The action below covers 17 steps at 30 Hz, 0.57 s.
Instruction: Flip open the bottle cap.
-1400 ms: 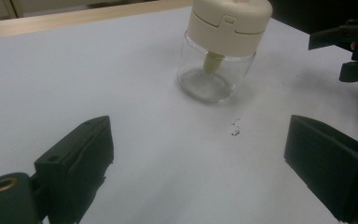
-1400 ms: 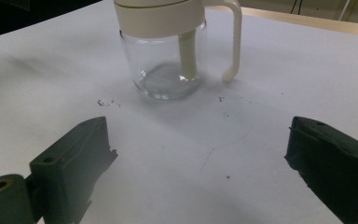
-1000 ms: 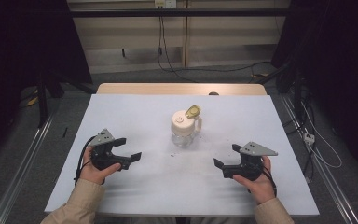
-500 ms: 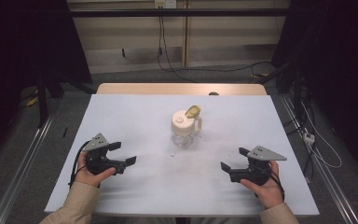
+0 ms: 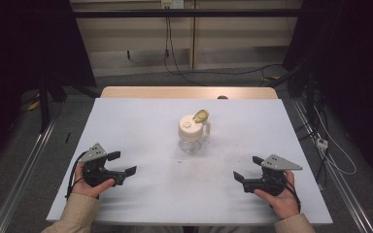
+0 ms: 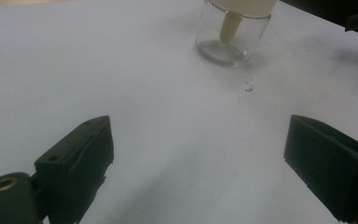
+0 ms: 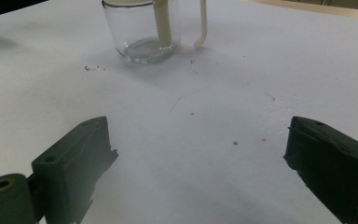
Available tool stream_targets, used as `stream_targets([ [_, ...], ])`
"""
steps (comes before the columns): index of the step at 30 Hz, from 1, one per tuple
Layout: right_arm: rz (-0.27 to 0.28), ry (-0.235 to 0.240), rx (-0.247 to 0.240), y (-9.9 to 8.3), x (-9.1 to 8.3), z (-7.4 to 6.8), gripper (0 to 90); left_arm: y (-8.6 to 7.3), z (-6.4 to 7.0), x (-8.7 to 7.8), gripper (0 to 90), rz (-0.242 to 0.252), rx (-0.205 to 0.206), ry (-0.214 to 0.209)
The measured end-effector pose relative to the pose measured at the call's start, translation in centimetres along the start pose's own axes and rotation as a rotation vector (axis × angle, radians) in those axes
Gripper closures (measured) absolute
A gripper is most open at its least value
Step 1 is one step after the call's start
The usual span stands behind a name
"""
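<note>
One glass jar (image 5: pixel 192 141) stands upright near the middle of the white tabletop (image 5: pixel 141 121), the single loose thing on it. It wears a cream lid (image 5: pixel 190 127) with a few small holes in its top, and a yellowish knob (image 5: pixel 200 116) sticks up at the lid's far right edge. In the left gripper view the jar's (image 6: pixel 233 35) clear body holds no filling that can be seen, just a cream stem (image 6: pixel 230 25) running down from the lid toward the bottom; in the right gripper view a cream handle-like loop (image 7: pixel 202 25) hangs down the jar's (image 7: pixel 142 32) outside. No label or writing can be read on it. A few dark specks (image 5: pixel 180 160) lie on the tabletop just in front of the jar. Two grippers are held near the front edge, each in one hand: the left gripper (image 5: pixel 123 164) at front left, the right gripper (image 5: pixel 246 168) at front right, both well apart from the jar, with their jaws spread wide and nothing between them.
</note>
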State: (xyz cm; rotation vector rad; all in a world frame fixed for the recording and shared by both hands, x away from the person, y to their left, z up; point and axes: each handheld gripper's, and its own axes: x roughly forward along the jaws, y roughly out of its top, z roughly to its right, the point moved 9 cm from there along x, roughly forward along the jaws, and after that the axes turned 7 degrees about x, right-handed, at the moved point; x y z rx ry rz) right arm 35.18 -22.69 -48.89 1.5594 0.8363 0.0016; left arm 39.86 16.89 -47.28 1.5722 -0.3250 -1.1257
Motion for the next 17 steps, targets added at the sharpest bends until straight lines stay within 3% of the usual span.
stream_targets([
  [12,-0.003,0.001,0.009,-0.37,-0.26,0.07,6.4,-0.50,-0.01,-0.56,8.0,0.009,-0.008,0.001],
  [17,-0.004,0.007,-0.009,-0.30,-0.19,-0.18,6.3,-0.41,-0.18,-0.47,7.9,0.016,-0.007,0.013],
])
